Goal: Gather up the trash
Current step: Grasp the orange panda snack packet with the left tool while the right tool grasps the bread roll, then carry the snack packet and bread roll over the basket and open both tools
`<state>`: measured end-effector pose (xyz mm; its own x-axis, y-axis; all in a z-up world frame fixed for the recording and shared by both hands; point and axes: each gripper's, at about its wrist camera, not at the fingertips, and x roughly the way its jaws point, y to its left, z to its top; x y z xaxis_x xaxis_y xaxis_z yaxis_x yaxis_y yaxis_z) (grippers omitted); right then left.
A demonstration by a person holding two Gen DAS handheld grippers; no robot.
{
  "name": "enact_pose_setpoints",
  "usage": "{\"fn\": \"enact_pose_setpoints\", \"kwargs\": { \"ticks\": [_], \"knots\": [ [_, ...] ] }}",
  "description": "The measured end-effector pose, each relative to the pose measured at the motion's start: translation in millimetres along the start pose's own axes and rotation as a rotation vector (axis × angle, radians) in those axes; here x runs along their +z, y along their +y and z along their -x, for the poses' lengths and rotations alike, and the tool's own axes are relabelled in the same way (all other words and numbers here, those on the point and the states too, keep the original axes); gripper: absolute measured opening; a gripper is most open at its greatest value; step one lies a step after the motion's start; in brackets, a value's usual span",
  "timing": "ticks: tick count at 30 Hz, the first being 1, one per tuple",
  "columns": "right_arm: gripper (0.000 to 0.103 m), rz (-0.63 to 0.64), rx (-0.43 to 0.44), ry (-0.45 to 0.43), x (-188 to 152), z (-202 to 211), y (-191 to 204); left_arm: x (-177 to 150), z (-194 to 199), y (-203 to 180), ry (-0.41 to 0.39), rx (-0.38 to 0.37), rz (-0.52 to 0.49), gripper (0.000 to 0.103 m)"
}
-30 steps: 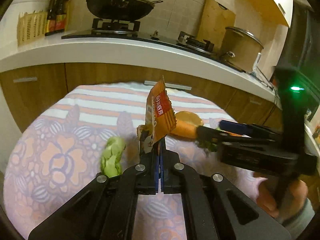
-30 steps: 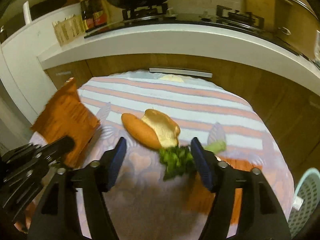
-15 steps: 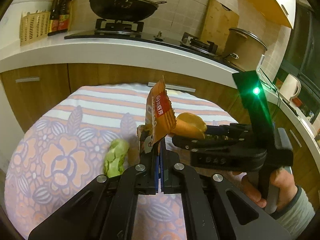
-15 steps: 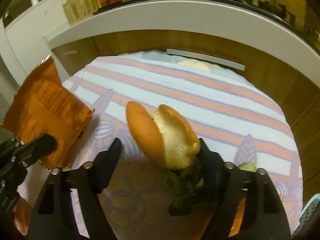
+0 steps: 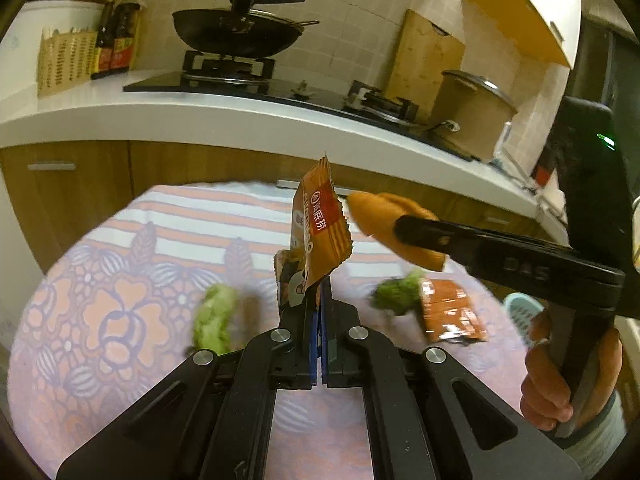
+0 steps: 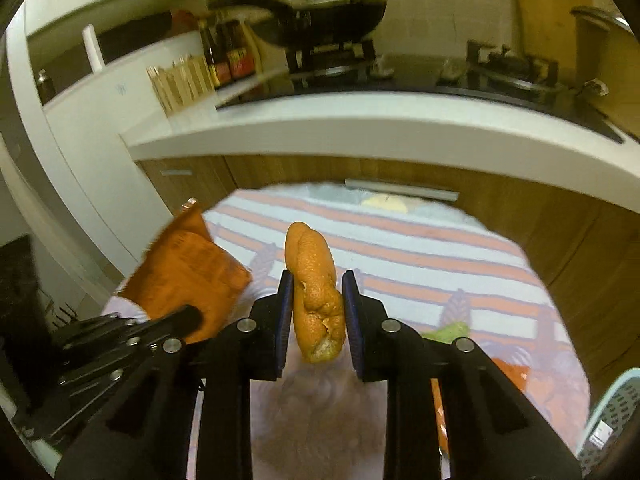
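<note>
1. The left gripper has its jaws closed on the bottom edge of an orange snack wrapper, which stands upright above the table.
2. The wrapper carries a red panel with white Chinese characters, too blurred to read for certain. Its edges are crimped and its lower part is crumpled.
3. The right gripper has its jaws closing on a bread roll, which is between the pads and lifted off the table.
4. The roll is golden orange, long and squashed, with a torn pale end at the bottom.
5. The letters "DAS" are moulded on the right gripper's black arm in the left wrist view.
6. On the flowered, striped tablecloth lie two green vegetable scraps and a flat orange packet.
7. A pale blue basket sits off the table's right edge.
</note>
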<state>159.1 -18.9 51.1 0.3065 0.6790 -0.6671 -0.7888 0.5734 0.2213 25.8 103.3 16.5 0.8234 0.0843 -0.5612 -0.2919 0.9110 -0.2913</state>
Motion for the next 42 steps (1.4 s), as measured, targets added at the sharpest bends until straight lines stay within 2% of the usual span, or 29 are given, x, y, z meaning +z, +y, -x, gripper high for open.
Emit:
{"fn": "enact_pose_setpoints", "kwargs": {
  "ticks": [7,12,22,32,38,42],
  "knots": [
    [0.022,-0.05,-0.032,-0.09,-16.3,74.8,-15.8,5.1,21.7,-47.0,-0.02,-0.081,-0.06,0.0],
    [0.022,-0.092,-0.099,-0.15,-38.3,126.2,-35.5,4.7,28.2,-93.4,-0.023,-0.144,-0.129,0.0],
    [0.022,-0.233,-0.231,-0.234,-96.0,211.2,-97.7,-4.1,16.5,-180.2,0.035,-0.305,-0.221,0.0],
    [0.022,-0.339,-0.366,-0.237,-146.0,248.6,-147.3,-26.9,-15.2,-260.5,0.122,-0.409,-0.314,0.0],
    [0.022,-0.42,-0.461,-0.214,-176.5,255.6,-179.4,-39.0,-45.9,-295.2,0.209,-0.472,-0.348,0.0],
    [0.022,-0.511,-0.494,-0.178,-200.1,251.2,-207.9,-49.9,-70.2,-317.0,0.272,-0.497,-0.364,0.0]
  ]
}}
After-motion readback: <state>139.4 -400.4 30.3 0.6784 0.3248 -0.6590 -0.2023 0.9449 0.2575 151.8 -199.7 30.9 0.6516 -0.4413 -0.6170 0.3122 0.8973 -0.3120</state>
